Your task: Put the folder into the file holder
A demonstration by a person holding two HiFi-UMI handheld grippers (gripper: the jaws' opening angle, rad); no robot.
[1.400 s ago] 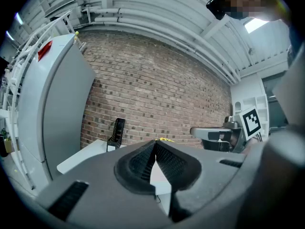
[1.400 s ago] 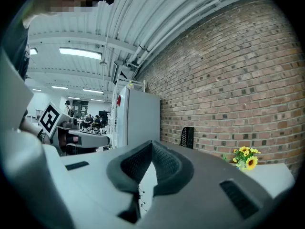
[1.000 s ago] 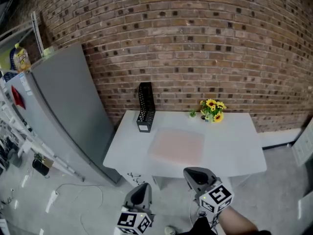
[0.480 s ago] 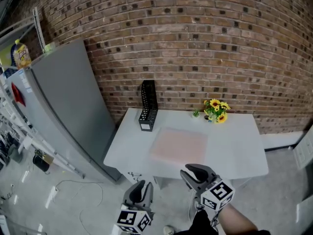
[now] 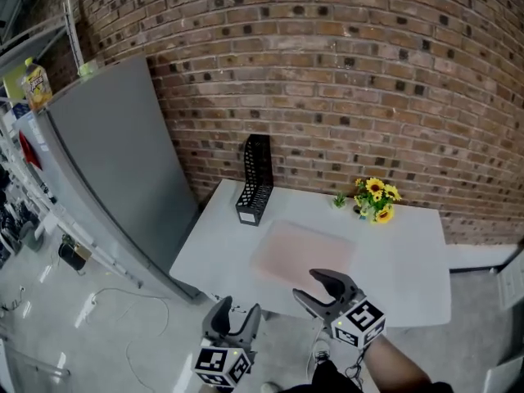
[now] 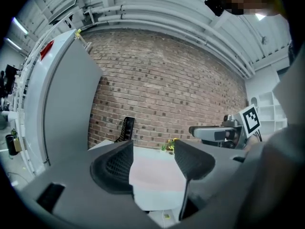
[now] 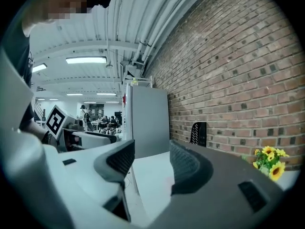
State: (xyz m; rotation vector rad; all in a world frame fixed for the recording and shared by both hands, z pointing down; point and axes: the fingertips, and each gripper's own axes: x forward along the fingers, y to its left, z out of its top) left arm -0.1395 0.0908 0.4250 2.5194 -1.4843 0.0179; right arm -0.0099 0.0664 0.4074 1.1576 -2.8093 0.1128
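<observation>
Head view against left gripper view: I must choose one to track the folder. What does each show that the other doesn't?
Only the head view: the floor and the table's full outline from above.
Only the left gripper view: the ceiling pipes, and the left gripper from behind, its jaws opening with nothing between them.
Both: the folder flat on the table, the file holder, the flowers, the cabinet and the brick wall.

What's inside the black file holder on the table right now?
No folder shows in the file holder; the pink folder lies flat on the table. The holder's mesh walls hide its bottom.
</observation>
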